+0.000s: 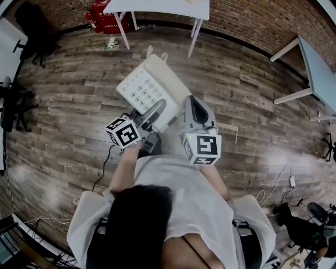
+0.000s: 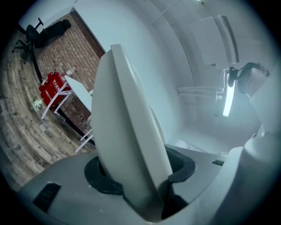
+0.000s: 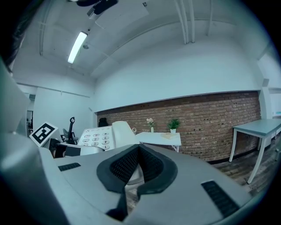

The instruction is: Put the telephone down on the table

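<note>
A cream telephone [image 1: 144, 86] with a keypad and its handset on top hangs in the air over the wooden floor. My left gripper [image 1: 149, 120] is shut on its near edge. In the left gripper view the phone's body [image 2: 127, 145] stands on edge, clamped between the dark pads of the left gripper [image 2: 140, 171]. To the right of the phone, my right gripper [image 1: 195, 107] is shut with nothing in it. The right gripper view shows that gripper's [image 3: 138, 165] pads closed together, the telephone [image 3: 99, 137] left of them. A white table [image 1: 157, 6] stands far ahead.
A red case [image 1: 105, 18] sits on the floor beside the white table's legs. A second, light blue table [image 1: 315, 68] is at the right. Dark chairs [image 1: 13, 105] stand at the left, and cables [image 1: 273, 186] trail on the floor.
</note>
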The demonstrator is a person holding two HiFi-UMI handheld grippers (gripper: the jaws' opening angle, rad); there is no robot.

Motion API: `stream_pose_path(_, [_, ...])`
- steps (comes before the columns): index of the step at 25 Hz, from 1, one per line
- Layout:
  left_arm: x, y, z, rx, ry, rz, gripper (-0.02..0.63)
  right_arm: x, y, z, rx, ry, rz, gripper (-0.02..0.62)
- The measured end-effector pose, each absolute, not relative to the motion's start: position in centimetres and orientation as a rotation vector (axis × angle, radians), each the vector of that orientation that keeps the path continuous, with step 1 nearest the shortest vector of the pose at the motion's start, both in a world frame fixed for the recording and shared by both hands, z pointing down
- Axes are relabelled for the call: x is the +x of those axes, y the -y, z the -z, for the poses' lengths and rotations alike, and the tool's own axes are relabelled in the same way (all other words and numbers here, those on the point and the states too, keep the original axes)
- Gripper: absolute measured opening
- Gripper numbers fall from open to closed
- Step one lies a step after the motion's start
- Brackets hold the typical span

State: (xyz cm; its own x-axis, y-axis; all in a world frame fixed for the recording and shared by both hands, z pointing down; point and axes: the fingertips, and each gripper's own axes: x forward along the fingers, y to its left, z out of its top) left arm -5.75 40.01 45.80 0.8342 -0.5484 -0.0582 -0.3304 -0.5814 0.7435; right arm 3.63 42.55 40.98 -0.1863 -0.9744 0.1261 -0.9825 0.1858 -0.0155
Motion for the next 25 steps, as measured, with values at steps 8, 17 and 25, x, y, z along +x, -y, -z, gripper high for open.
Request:
stream_pose_path(8, [-7.7, -32.7, -44.6, 2.257, 0.611, 0.377, 0.259, 1.6, -35.6, -39.7, 1.988, 2.334, -0.096, 0.025])
stream_pose_path(17, [-9.0, -25.0, -44.4, 2.264, 0.569, 0.375, 0.259, 0.2, -28.1, -39.3, 2.031, 2.308, -0.061, 0.025])
stream_pose_path(25, [-9.9, -20.4, -44.4, 2.265, 0.555, 0.356, 0.259, -0.8, -23.7, -39.4, 2.047, 2.280, -0.059, 0.025])
